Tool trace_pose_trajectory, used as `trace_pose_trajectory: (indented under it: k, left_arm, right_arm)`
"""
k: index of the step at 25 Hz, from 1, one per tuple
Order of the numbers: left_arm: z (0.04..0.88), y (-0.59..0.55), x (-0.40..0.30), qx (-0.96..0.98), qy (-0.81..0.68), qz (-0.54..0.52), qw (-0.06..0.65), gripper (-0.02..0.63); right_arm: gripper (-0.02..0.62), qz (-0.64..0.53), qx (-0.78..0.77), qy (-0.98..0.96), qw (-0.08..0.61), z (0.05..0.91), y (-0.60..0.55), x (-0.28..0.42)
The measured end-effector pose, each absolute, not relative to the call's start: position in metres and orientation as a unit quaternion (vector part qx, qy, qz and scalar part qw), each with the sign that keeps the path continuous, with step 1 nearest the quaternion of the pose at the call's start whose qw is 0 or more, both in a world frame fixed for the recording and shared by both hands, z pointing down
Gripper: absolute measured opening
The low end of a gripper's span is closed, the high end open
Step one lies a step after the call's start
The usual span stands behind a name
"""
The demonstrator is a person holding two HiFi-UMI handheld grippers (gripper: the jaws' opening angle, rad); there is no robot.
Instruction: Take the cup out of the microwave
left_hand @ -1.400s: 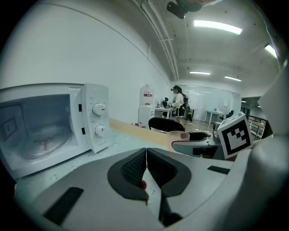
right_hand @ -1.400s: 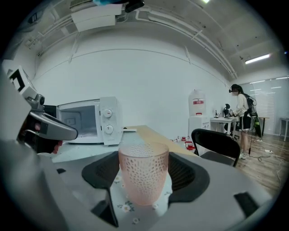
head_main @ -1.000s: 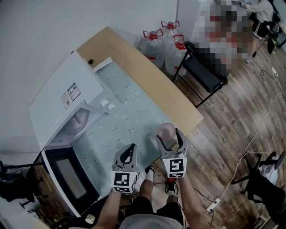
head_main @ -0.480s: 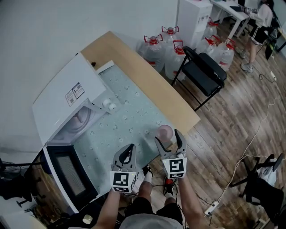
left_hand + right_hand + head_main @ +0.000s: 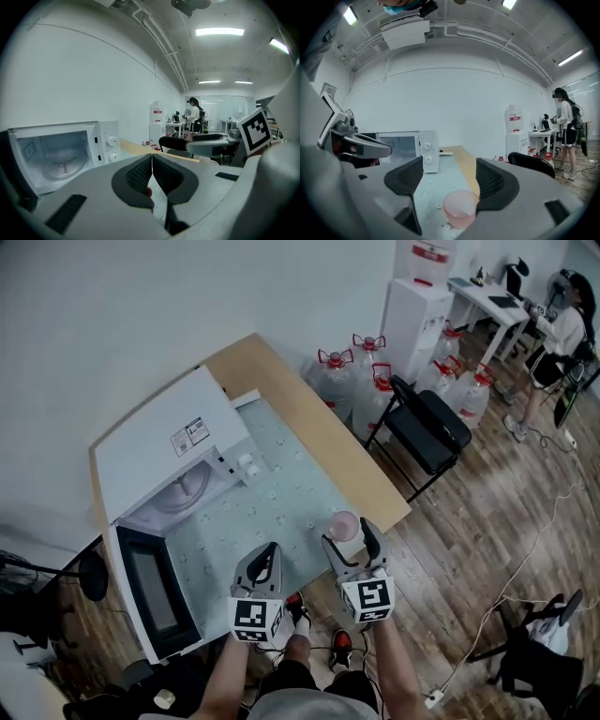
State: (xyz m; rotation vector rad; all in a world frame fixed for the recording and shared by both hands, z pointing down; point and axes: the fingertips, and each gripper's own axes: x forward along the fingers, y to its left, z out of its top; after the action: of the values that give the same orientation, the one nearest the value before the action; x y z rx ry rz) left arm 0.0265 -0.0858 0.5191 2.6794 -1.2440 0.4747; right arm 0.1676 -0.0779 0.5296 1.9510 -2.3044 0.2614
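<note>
Cup (image 5: 343,525): one, seemingly on table (image 5: 319,418).

It was an office or lab room, not a home. A water dispenser (image 5: 412,292) stood by the wall, with big water bottles (image 5: 368,352) clustered on the wood-look floor (image 5: 487,521). A person (image 5: 567,329) stood by a desk (image 5: 492,294) at the far end. Strip lights (image 5: 219,32) and bare pipes (image 5: 162,44) ran along the ceiling. The microwave (image 5: 173,451) sat on a plain table (image 5: 253,362) near a folding chair (image 5: 427,427), and a power strip (image 5: 432,698) lay on the floor.
</note>
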Motion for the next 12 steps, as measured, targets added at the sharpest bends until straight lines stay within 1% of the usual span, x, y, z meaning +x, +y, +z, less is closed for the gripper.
trace_pose_trajectory:
  k: [3, 4, 6, 12]
  left_arm:
    - [0.498, -0.078, 0.019, 0.889, -0.429, 0.147, 0.064, 0.023]
    - [0.491, -0.075, 0.016, 0.887, -0.434, 0.143, 0.061, 0.023]
    - [0.479, -0.066, 0.012, 0.884, -0.444, 0.136, 0.058, 0.023]
    - [0.45, -0.039, -0.01, 0.869, -0.478, 0.119, 0.045, 0.024]
  right_arm:
    - [0.356, 0.072, 0.625, -0.776, 0.049, 0.504, -0.071, 0.156]
    - [0.346, 0.068, 0.62, -0.78, 0.049, 0.497, -0.067, 0.152]
    - [0.279, 0.061, 0.612, -0.787, 0.049, 0.484, -0.059, 0.146]
    - [0.209, 0.04, 0.586, -0.808, 0.041, 0.452, -0.033, 0.117]
